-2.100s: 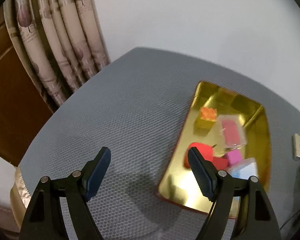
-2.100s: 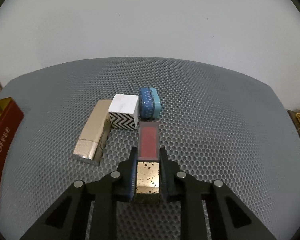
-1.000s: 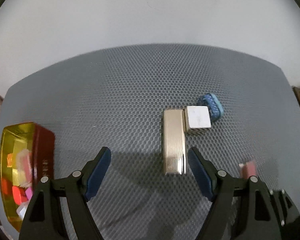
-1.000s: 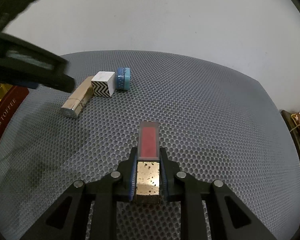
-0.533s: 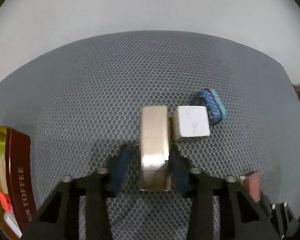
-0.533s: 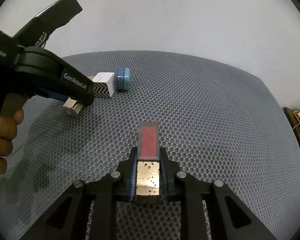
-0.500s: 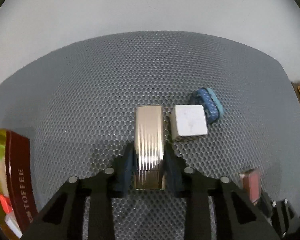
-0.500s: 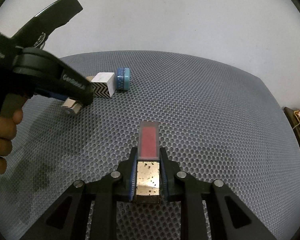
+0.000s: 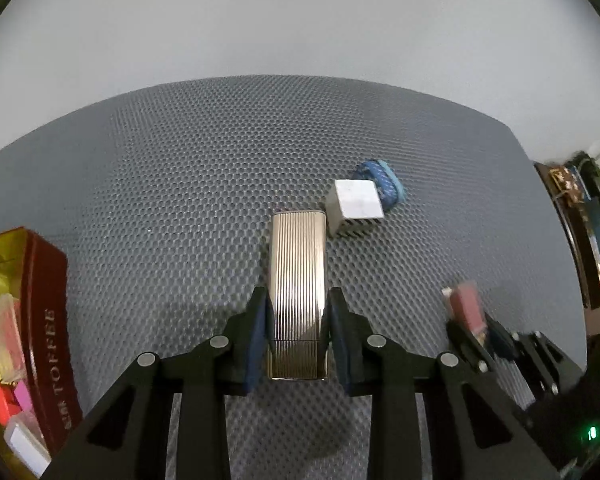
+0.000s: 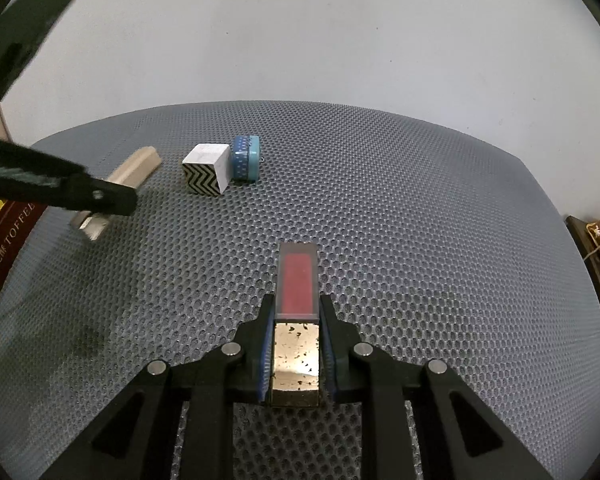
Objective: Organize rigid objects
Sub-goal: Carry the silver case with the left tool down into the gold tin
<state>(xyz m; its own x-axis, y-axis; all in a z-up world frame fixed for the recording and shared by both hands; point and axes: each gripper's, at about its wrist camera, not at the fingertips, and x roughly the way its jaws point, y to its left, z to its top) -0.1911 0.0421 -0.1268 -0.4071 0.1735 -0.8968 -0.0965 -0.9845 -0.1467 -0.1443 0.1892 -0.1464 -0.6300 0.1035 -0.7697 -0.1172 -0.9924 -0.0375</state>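
Note:
My left gripper (image 9: pixel 298 312) is shut on a long ribbed gold box (image 9: pixel 298 280) and holds it off the grey mesh table (image 9: pixel 180 184). In the right wrist view the same gold box (image 10: pixel 136 168) shows at the left, gripped by the left gripper (image 10: pixel 88 196). My right gripper (image 10: pixel 296 320) is shut on a red and gold rectangular case (image 10: pixel 297 292), which also shows in the left wrist view (image 9: pixel 466 306). A white cube with black zigzag sides (image 10: pixel 206 168) and a blue dotted tin (image 10: pixel 246 158) rest together on the table.
A red toffee tin (image 9: pixel 48 320) with a gold inside holds several coloured blocks (image 9: pixel 8 328) at the left edge. Its red side also shows in the right wrist view (image 10: pixel 4 248). Dark furniture (image 9: pixel 588 232) stands beyond the table's right edge.
My left gripper swung from the tin to the gold box, closed on it and has lifted it away from the white cube. My right gripper still holds the red case.

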